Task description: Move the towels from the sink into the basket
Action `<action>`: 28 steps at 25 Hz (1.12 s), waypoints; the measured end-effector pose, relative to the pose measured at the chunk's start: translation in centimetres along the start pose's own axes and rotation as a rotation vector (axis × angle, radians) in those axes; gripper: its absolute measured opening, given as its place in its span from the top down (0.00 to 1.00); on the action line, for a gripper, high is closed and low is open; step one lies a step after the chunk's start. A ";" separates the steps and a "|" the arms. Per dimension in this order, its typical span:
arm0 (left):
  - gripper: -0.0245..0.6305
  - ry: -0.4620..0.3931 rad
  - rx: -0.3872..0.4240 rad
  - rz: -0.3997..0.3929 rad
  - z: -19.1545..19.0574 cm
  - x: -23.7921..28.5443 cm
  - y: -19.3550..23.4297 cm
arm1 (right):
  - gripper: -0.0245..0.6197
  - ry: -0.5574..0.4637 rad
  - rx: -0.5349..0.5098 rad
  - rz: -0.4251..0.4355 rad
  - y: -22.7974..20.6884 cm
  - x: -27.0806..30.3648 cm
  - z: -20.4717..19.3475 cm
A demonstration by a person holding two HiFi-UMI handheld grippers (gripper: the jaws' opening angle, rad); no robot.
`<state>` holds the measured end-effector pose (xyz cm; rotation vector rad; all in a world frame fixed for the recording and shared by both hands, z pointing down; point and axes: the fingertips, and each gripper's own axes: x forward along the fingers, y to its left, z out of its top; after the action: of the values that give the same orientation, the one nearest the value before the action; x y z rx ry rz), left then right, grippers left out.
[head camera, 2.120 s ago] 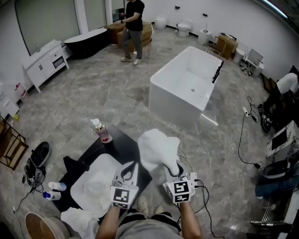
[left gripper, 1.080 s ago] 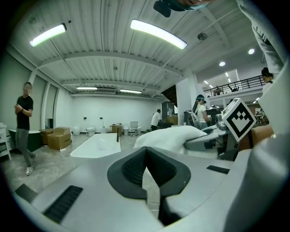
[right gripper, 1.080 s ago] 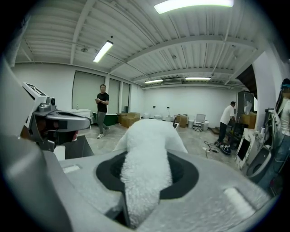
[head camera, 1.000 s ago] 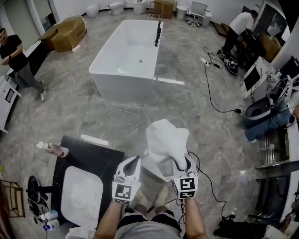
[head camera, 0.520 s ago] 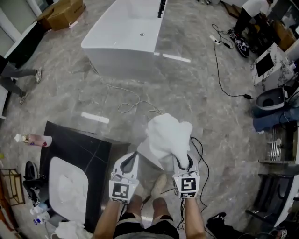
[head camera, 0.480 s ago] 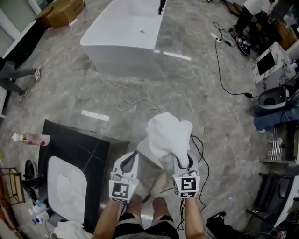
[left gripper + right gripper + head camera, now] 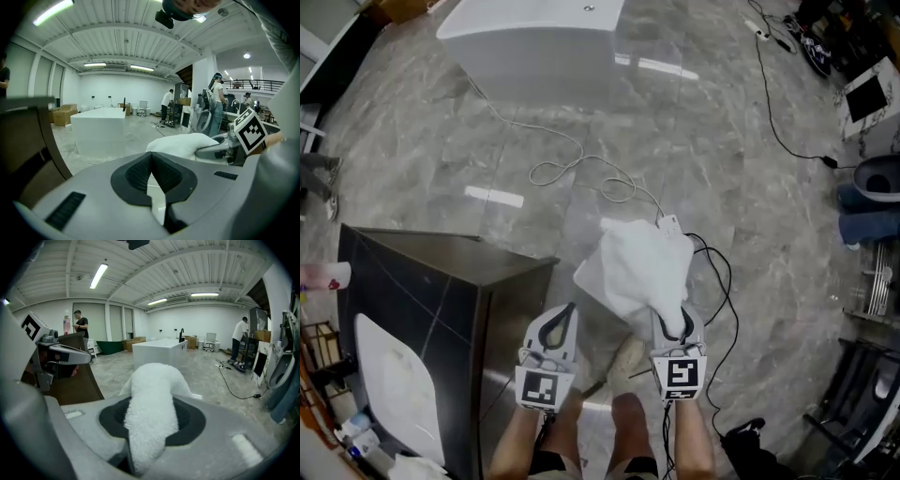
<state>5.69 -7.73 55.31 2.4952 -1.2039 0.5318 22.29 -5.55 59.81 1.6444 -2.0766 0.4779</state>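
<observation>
Here, right gripper (image 7: 676, 326): clamped on the white towel (image 7: 639, 267), which bunches up over the floor.
Left gripper (image 7: 557, 323): jaws together, nothing between.
Sink (image 7: 367, 330): off to the left.

**Grey marble-tile floor (image 7: 750, 216) under you, black vanity counter (image 7: 441, 291) at your left**

On the floor you have a white bathtub (image 7: 530, 37) at the top of the head view. A white cable (image 7: 581, 161) loops from beside the tub toward a white plug block (image 7: 667, 223). A black cable (image 7: 727, 277) curls just beside that block, and another black cable (image 7: 769, 117) runs off to the upper right. Your shoes (image 7: 628, 361) stand on the floor at the bottom. The vanity stands on the floor too. Its dark top carries a white sink (image 7: 389, 389) set into it and a pink bottle (image 7: 319, 275) at its left edge.
</observation>
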 end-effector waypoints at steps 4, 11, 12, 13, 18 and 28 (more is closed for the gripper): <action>0.95 0.042 -0.010 0.001 -6.7 3.3 0.8 | 0.73 0.040 0.010 0.013 0.1 3.7 -6.9; 0.95 0.096 -0.009 -0.040 -16.5 7.9 0.4 | 0.73 0.085 0.021 0.035 0.9 9.2 -18.0; 0.95 0.102 -0.007 -0.048 -17.7 8.6 0.3 | 0.73 0.091 0.020 0.035 0.9 10.0 -19.4; 0.95 0.109 -0.007 -0.055 -18.8 9.2 0.3 | 0.73 0.097 0.021 0.035 0.9 10.7 -20.7; 0.95 0.143 -0.022 -0.051 -23.8 11.3 0.8 | 0.72 0.136 0.008 0.048 1.3 13.6 -26.4; 0.95 0.181 -0.040 -0.054 -30.4 13.7 1.0 | 0.70 0.214 0.004 0.083 2.7 17.9 -34.5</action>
<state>6.96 -4.39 88.48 2.3808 -1.0652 0.6956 20.70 -1.39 98.54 1.4447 -1.9909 0.6562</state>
